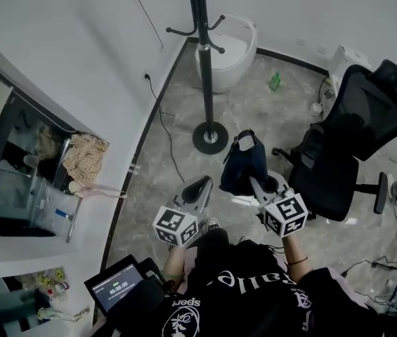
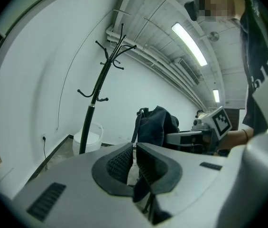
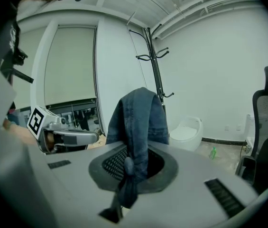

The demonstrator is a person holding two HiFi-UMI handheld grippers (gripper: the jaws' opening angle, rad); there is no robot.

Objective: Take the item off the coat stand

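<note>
Head view, left to right. A dark glass-fronted cabinet (image 1: 15, 167) stands against the left wall, with a beige patterned cloth (image 1: 84, 156) lying just beside it. A tablet (image 1: 116, 285) with a lit screen lies low at the left, near the person's body. A black cable (image 1: 166, 135) runs from the wall across the floor (image 1: 268, 114).

The left tool (image 1: 202, 186) is held out in front of the person. In the left gripper view its jaws (image 2: 134, 148) stand together with nothing between them, and the tool touches no object.

The coat stand (image 1: 204, 55) rises at the centre, its round base (image 1: 210, 137) on the floor. All hooks that show are bare, in this view and in both gripper views (image 2: 100, 84) (image 3: 153, 61). A white bin (image 1: 230, 51) stands behind the pole, near the far wall.

The denim bag (image 1: 244, 161), the task's item, is off the stand. It hangs above the floor, to the right of the base and well apart from the hooks. The right tool (image 1: 254, 182) carries it. In the right gripper view the jaws (image 3: 134, 158) are closed tight on a bunched fold of the denim (image 3: 141, 113), which drapes over the tool's tip. The left gripper view shows the same bag (image 2: 160, 125) beside the right tool.

A small green bottle (image 1: 275, 81) stands on the floor further right. A black office chair (image 1: 356, 139) fills the right side.
</note>
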